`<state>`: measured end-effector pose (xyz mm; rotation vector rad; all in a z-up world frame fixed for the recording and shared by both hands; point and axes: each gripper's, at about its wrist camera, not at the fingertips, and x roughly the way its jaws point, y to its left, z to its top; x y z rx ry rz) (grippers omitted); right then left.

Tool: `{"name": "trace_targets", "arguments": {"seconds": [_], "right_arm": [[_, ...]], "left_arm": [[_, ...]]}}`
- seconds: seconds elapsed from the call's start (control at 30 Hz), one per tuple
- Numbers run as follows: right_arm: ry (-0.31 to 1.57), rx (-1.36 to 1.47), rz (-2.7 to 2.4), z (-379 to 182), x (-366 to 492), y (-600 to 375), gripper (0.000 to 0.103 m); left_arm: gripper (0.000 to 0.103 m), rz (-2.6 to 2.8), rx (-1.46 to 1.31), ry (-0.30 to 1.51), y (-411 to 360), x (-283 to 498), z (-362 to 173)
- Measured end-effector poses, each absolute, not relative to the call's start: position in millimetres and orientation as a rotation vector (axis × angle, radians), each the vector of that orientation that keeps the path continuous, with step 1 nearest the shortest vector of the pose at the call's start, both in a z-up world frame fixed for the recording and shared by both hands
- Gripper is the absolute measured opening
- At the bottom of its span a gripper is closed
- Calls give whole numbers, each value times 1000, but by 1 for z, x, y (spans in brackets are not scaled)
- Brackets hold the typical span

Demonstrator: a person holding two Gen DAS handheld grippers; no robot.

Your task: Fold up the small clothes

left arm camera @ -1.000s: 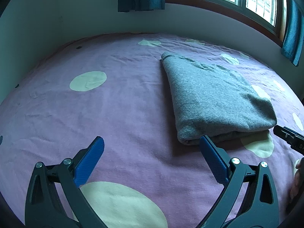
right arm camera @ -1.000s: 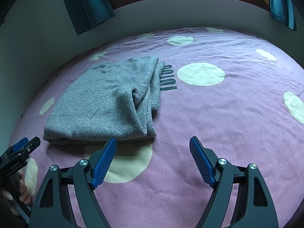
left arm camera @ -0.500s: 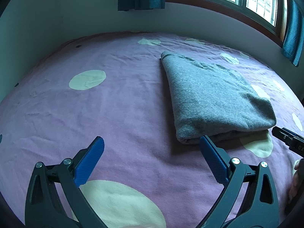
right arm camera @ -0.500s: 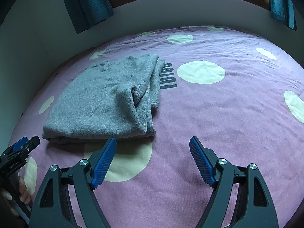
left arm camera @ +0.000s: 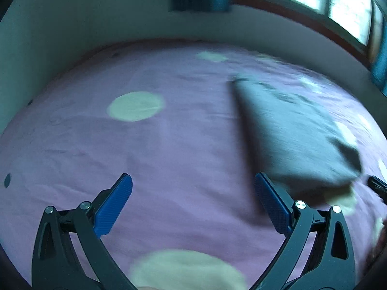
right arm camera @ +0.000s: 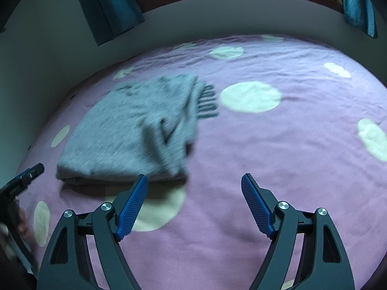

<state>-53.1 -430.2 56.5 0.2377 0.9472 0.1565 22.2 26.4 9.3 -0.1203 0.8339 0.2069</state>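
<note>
A grey knitted garment [left arm camera: 295, 130] lies folded into a thick rectangle on the purple bed sheet [left arm camera: 169, 145]. The left wrist view puts it to the right of my left gripper [left arm camera: 193, 181], whose blue pads stand wide apart over bare sheet with nothing between them. In the right wrist view the same garment [right arm camera: 130, 130] lies ahead and to the left, its near edge just beyond the left fingertip. My right gripper [right arm camera: 194, 181] is open too, and empty. Both views are blurred by motion.
The sheet [right arm camera: 266, 157] carries pale round spots and some dark printed letters [right arm camera: 206, 101] beside the garment. A grey wall [left arm camera: 96, 19] rings the bed, with a window [left arm camera: 314, 0] and teal curtains [right arm camera: 108, 4] above. The other gripper's tip [right arm camera: 26, 176] shows at the left edge.
Both grippers have drawn back and away from the garment, the left one more, so the folded piece sits farther off in both views. The jaws stayed open.
</note>
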Motion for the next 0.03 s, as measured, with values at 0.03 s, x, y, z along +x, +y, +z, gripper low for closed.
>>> {"name": "trace_targets", "arguments": {"seconds": [0.03], "right_arm": [[949,245,138,57,-51,-440,79]], "left_arm": [[100,245,-153,846,49,27,5]]}}
